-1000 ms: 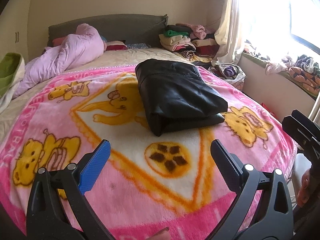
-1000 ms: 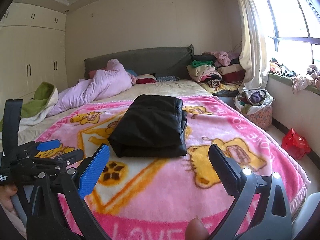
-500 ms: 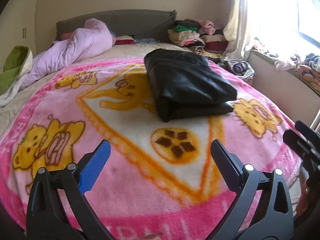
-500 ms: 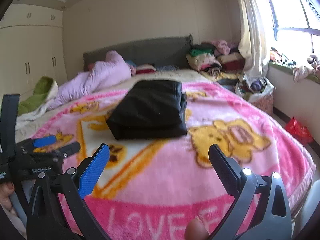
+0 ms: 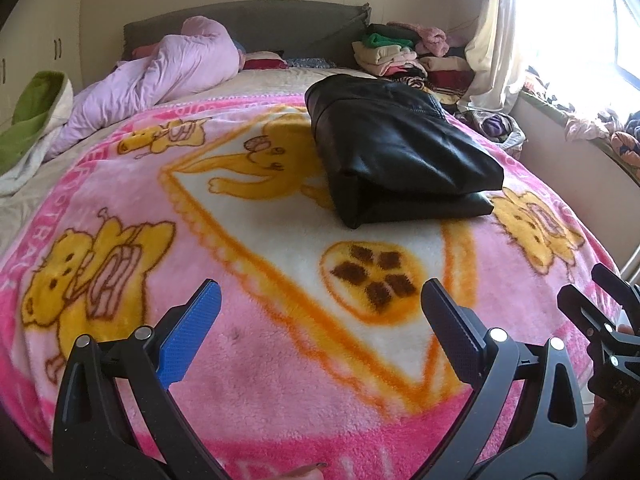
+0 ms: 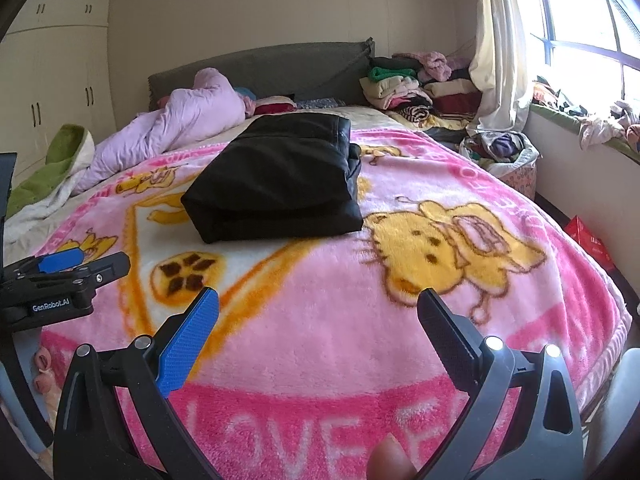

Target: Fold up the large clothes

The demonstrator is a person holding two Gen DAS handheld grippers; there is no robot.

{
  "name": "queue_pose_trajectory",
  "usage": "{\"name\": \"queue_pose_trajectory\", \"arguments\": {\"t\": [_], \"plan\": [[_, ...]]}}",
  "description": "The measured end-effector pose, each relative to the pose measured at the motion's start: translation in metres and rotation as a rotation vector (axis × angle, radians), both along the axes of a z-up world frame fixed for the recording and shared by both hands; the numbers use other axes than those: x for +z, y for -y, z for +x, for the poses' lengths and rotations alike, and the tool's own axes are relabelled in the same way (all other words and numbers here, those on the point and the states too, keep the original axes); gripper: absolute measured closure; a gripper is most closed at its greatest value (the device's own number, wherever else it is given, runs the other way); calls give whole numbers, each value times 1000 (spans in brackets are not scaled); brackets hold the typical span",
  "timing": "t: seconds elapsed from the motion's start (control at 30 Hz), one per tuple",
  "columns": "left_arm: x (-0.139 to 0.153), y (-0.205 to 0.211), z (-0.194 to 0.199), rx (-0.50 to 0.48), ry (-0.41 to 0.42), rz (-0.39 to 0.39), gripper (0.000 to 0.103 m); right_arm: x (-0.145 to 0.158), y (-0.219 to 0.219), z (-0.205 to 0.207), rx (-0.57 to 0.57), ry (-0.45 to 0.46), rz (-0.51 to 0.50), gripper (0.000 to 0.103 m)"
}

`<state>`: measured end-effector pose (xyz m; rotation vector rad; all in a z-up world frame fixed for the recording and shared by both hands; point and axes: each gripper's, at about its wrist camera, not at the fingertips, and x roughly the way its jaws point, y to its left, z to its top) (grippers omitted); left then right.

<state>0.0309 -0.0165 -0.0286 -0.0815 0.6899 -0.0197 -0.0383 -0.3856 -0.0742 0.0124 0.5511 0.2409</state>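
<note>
A black leather-like garment [image 5: 396, 156] lies folded into a thick rectangle on the pink cartoon blanket [image 5: 280, 380]; it also shows in the right wrist view [image 6: 280, 176]. My left gripper [image 5: 320, 300] is open and empty, above the blanket's near part, well short of the garment. My right gripper [image 6: 318, 308] is open and empty, over the blanket's front edge. Each gripper shows at the edge of the other's view: the right one [image 5: 600, 312] and the left one [image 6: 80, 266].
A lilac duvet [image 5: 168, 72] and a green-lined cover [image 5: 28, 120] lie at the bed's left. A stack of folded clothes [image 5: 400, 52] sits by the headboard. A basket of clothes [image 6: 504, 156] and a red bag [image 6: 588, 240] stand on the floor at the right, under the window sill.
Both grippers have moved forward and tilted down toward the blanket, so the garment appears nearer. Both stayed open. The garment has not moved.
</note>
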Motion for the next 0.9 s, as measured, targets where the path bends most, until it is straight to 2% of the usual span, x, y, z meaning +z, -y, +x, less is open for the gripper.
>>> {"name": "queue_pose_trajectory", "arguments": {"t": [0.9], "plan": [[3,-1,-3,9,4,1,9,9,-3,0,8,4,5,4]]}}
